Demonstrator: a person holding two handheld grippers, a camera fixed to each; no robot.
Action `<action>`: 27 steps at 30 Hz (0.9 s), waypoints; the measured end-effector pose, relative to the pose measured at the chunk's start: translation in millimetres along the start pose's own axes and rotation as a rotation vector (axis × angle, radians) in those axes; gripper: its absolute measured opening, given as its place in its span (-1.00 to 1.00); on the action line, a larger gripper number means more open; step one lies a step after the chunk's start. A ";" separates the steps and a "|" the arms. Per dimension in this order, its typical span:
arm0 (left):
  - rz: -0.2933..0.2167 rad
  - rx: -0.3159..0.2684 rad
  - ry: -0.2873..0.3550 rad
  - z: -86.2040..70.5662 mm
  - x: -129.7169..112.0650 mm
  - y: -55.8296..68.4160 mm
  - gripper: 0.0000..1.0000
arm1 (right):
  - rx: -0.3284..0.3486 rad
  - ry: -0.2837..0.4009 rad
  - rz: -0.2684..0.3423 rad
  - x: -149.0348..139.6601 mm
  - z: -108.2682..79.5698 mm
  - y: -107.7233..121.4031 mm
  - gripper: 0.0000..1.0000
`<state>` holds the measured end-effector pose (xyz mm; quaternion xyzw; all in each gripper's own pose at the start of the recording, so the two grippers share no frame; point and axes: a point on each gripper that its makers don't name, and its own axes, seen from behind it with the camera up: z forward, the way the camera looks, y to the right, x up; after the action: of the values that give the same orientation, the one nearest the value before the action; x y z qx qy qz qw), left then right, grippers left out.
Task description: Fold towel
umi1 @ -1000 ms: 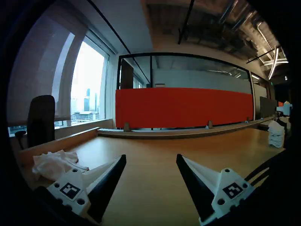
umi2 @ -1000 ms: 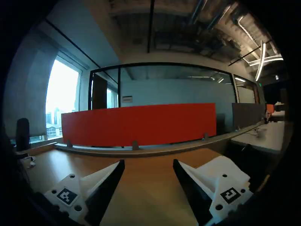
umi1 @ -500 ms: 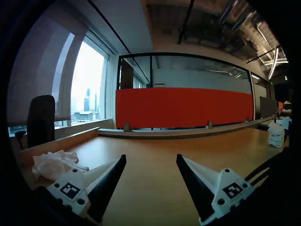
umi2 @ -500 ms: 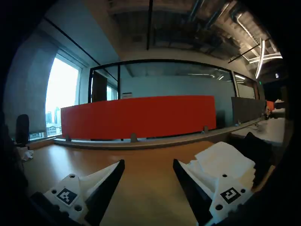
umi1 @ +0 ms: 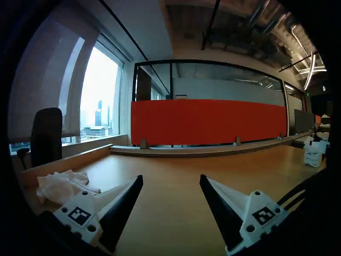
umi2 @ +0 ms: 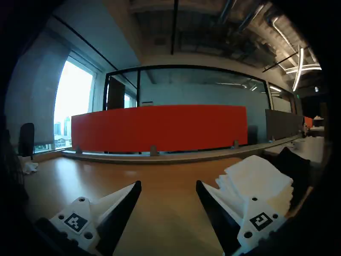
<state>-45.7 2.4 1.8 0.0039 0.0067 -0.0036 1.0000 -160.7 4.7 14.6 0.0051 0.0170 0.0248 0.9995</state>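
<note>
Right gripper [umi2: 167,183] has swung round, so folded stack [umi2: 260,183] sits fuller beside its right-hand finger; left gripper [umi1: 170,177] unchanged. Both pairs of fingers [umi1: 121,200] spread wide, nothing between them, low over wooden surface [umi1: 179,164], likely readied for pickup. Crumpled towel [umi1: 62,185] lies unfolded near surface's left edge, just left of left gripper's fingers, outside gap. Right gripper view has it as small white lump [umi2: 29,167], well apart. Stack probably finished towels, parked aside to keep working area free.
</note>
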 end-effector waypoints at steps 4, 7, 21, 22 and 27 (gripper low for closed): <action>0.000 0.000 0.000 0.2 -0.1 0.0 0.98 | 0.000 -0.001 -0.021 -0.8 -1.8 -1.9 0.99; 0.000 0.000 0.000 0.4 -0.1 -0.2 0.98 | 0.001 -0.003 -0.031 -0.4 -3.1 -4.1 0.99; 0.000 0.000 0.000 0.8 -0.3 -0.7 0.98 | 0.008 -0.006 -0.035 0.7 -3.9 -9.0 0.99; 0.000 0.000 0.000 0.8 -0.4 -0.6 0.98 | 0.007 -0.006 -0.035 0.7 -4.0 -8.8 0.99; 0.000 0.000 0.000 0.7 -0.5 -0.4 0.98 | 0.004 -0.006 -0.034 1.0 -3.9 -8.7 0.99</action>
<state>-46.2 2.0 2.5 0.0039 0.0069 -0.0037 1.0000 -159.4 -3.9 10.6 0.0070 0.0141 0.0076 0.9998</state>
